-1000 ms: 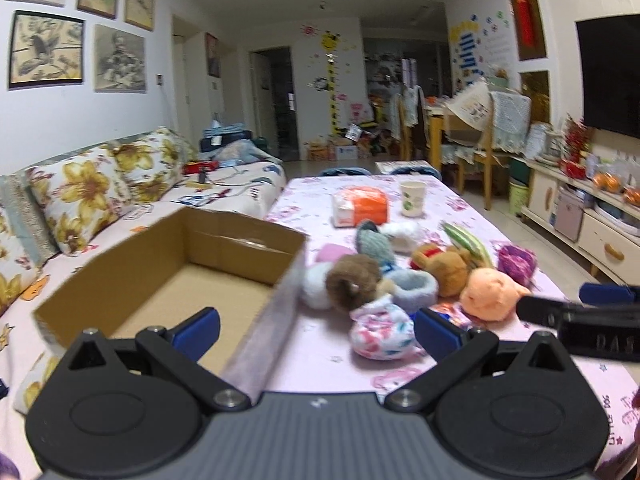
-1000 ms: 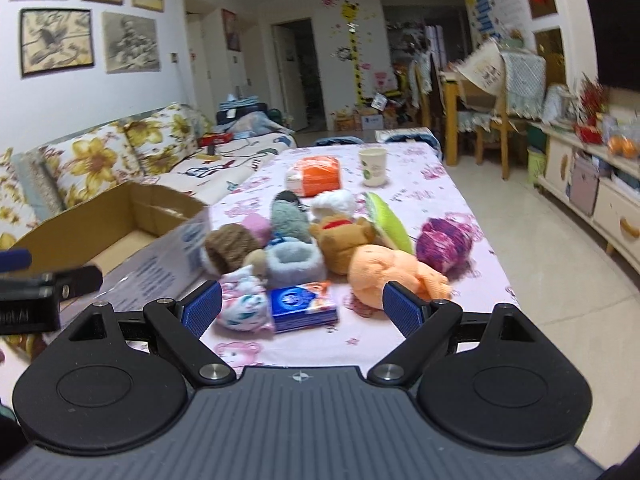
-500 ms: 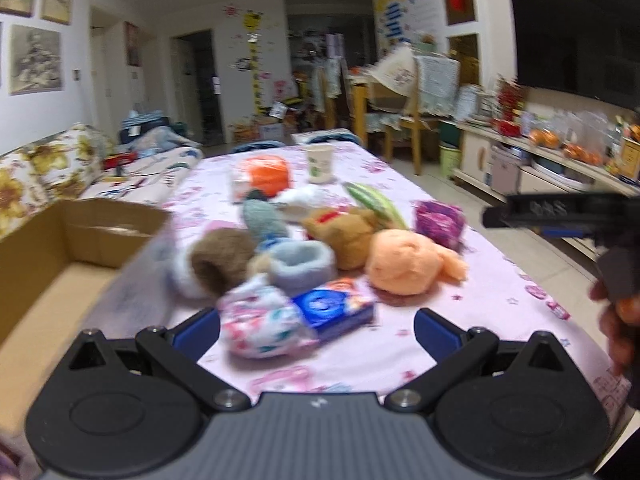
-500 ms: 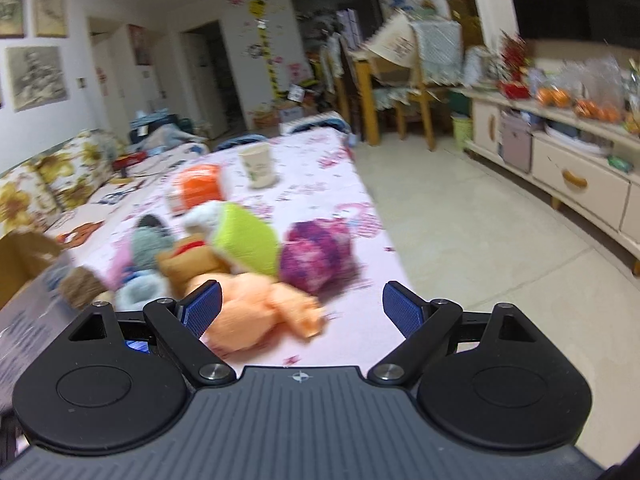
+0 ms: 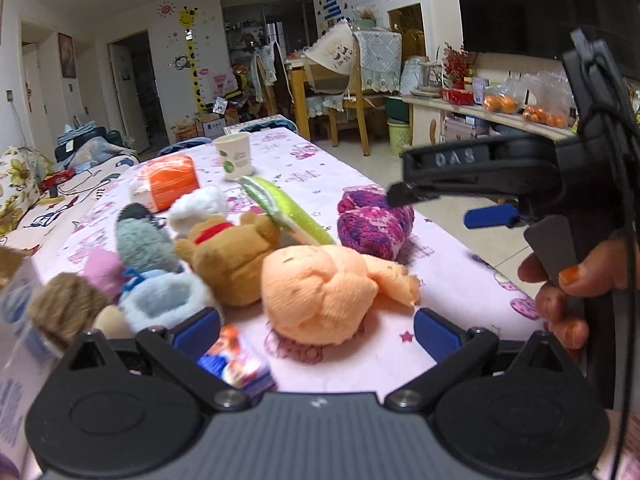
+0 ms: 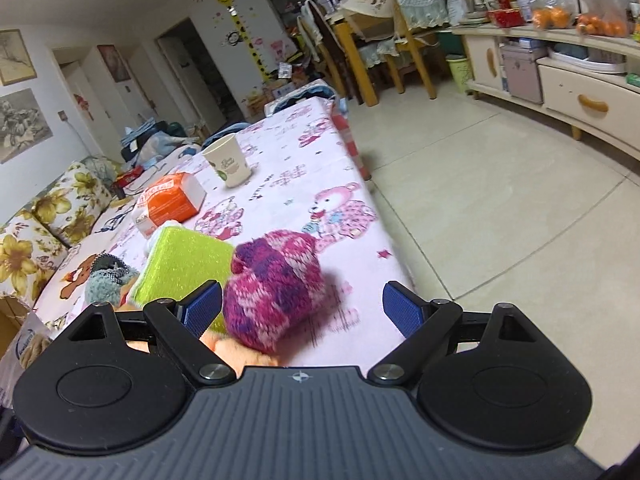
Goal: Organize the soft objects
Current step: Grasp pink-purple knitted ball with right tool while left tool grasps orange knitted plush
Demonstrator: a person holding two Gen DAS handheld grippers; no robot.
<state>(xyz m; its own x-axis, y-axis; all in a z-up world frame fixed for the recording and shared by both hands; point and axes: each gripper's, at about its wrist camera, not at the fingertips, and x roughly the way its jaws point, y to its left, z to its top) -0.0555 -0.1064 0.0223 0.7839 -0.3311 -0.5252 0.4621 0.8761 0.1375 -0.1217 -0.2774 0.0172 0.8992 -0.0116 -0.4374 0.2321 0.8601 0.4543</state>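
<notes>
- The right tool [image 6: 300, 308] stood wide open, holding nothing, with the purple knitted ball [image 6: 276, 288] lying between its blue pads on the pink surface [image 6: 344, 184], near its right edge.
- The left tool [image 5: 316, 326] was also wide open and empty; the orange plush toy [image 5: 320, 292] lay just in front of its gap.
- To do this step well, I judge that the right tool should go lower so the pads meet the ball at its middle, and close gently, because the knitted yarn will squash and may slip out.
- The green sponge [image 6: 180, 268] lay just to the left of the ball, so the left pad should stay clear of it.
- Counted on the surface: one purple ball, one orange plush, one brown teddy bear [image 5: 232, 256], one green sponge, one paper cup [image 5: 234, 156], one orange tissue pack [image 5: 168, 188].
- Several other small plush items lay at the left; their number I could not tell.
</notes>
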